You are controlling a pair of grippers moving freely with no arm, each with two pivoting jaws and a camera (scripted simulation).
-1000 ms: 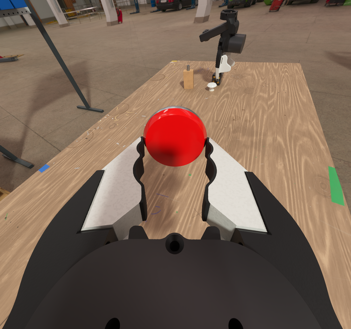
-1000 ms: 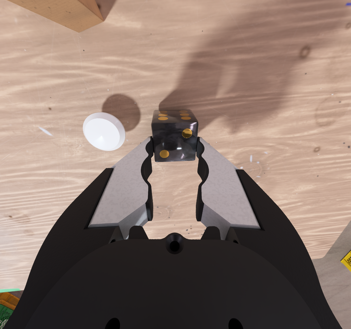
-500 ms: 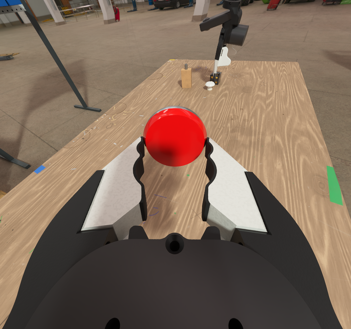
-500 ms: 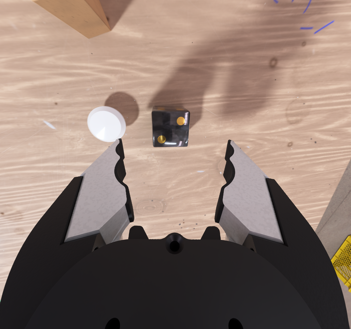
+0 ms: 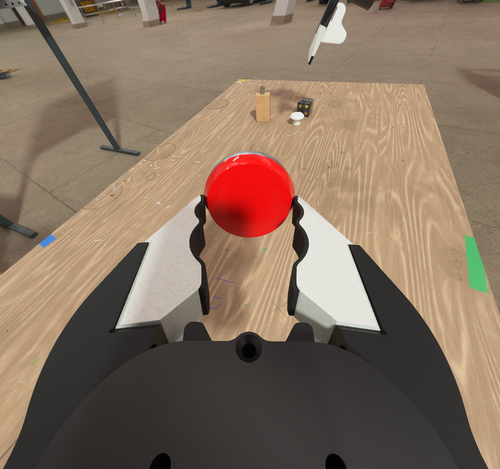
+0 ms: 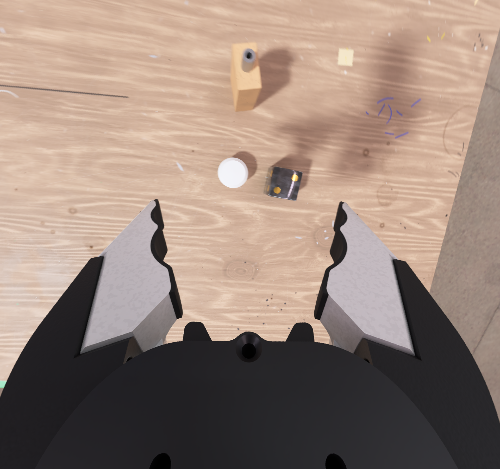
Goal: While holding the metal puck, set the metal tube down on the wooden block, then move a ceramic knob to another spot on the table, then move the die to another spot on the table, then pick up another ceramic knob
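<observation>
My left gripper (image 5: pixel 249 201) is pinching the metal puck (image 5: pixel 249 195) between both fingertips, above the table (image 5: pixel 378 185); the puck's red glossy face is filling the gap, with only a thin grey metal rim showing on top, the back hidden. My right gripper (image 6: pixel 248 203) is hanging spread wide and empty, high over the table, looking straight down; in the left wrist view it is cut off at the top edge, only one white finger (image 5: pixel 318 37) and part of the body showing. A second ago it was clamping the die; now it is released and risen well clear. The die (image 6: pixel 284 187) is sitting on the table, dark and glossy with gold pips, just beside the white ceramic knob (image 6: pixel 232 172), not touching. I am seeing only one knob, cap-up, its stem hidden from above. Farther off, the metal tube (image 6: pixel 248 60) is standing upright on the wooden block (image 6: pixel 244 88), itself upright.
</observation>
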